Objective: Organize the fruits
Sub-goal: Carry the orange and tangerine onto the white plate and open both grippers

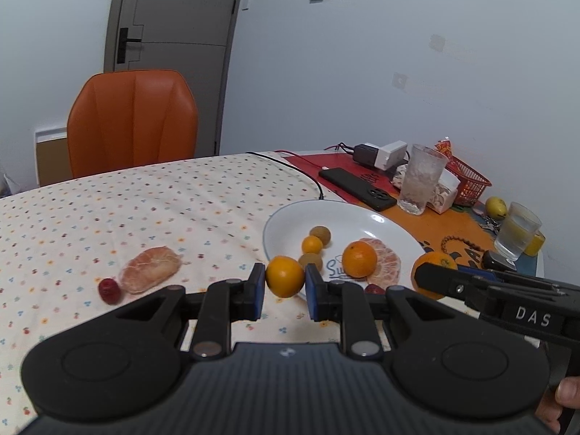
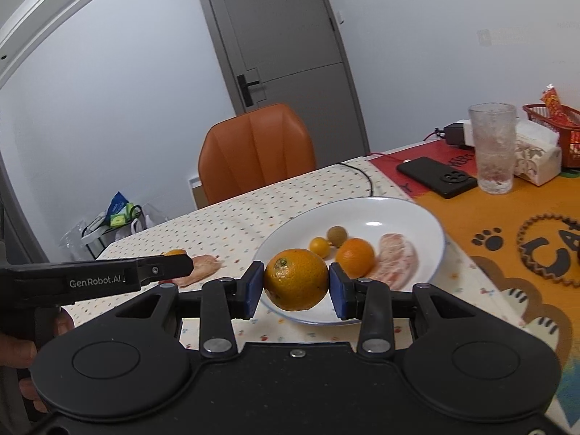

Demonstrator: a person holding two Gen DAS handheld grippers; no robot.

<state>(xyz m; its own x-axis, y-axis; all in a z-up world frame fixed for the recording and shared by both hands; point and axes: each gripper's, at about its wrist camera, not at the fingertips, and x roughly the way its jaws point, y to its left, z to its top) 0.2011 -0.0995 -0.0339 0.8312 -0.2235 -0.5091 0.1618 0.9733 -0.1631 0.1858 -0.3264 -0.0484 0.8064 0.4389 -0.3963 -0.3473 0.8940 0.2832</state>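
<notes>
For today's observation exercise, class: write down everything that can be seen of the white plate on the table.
The white plate is round, shallow and glossy, likely ceramic, with a thin dark rim line and blue lettering partly hidden by fruit. It lies flat on the dotted tablecloth, its far edge beside the orange mat. On it rest an orange, a peeled citrus piece, a small yellow-orange fruit and brownish round fruits. Neither gripper touches it.

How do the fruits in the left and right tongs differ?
The left fruit is smaller and smooth yellow-orange; the right fruit is larger, with a green stem scar and dark blemishes. The left tongs stand narrower than the right tongs. Both fruits are round citrus, clamped near the plate.
</notes>
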